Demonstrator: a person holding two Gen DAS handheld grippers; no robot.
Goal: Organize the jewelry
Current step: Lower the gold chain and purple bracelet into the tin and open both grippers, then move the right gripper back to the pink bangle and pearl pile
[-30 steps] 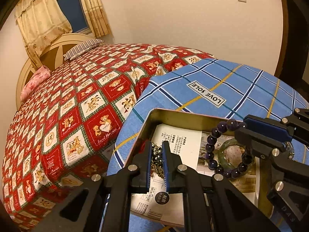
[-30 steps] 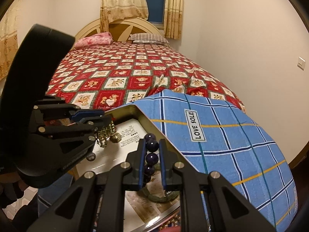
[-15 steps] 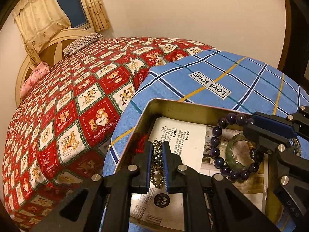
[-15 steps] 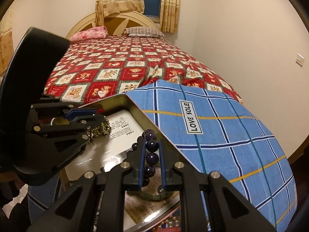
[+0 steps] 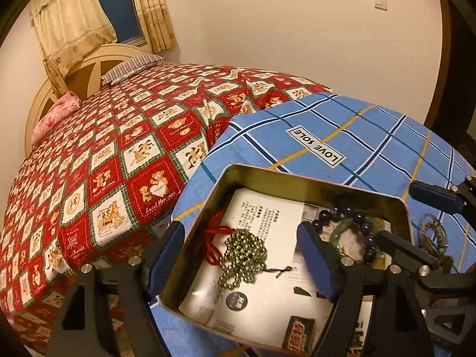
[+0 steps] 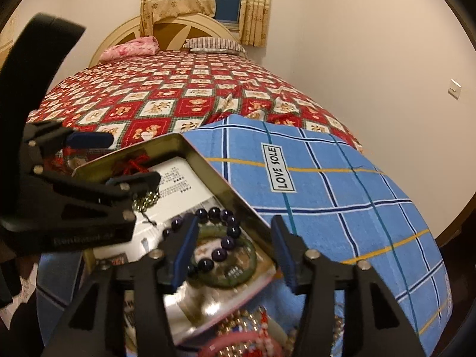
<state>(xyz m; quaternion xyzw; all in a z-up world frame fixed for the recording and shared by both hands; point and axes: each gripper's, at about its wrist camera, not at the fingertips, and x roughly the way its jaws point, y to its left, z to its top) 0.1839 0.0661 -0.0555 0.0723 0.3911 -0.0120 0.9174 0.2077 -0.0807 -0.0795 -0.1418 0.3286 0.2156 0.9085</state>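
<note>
Jewelry lies loose in an open metal tin (image 5: 315,178) on a blue plaid cloth (image 5: 372,136) spread over the foot of a bed.

At the left of the tin, on a printed paper sheet (image 5: 267,223), a heap of small brass-coloured beads (image 5: 242,255) with a red cord (image 5: 212,239) lies between the fingers of the left gripper (image 5: 247,261), whose jaws are opening and stand wide apart, touching none of it. To the right in the tin, a purple bead bracelet (image 6: 220,232) rests over a green bangle (image 6: 238,270); the right gripper (image 6: 235,253) is opening too, its left finger (image 6: 184,250) just beside the beads, its right finger outside the tin wall, gripping nothing. More jewelry, pink and gold (image 6: 247,336), lies on the cloth below the tin in the right wrist view.
</note>
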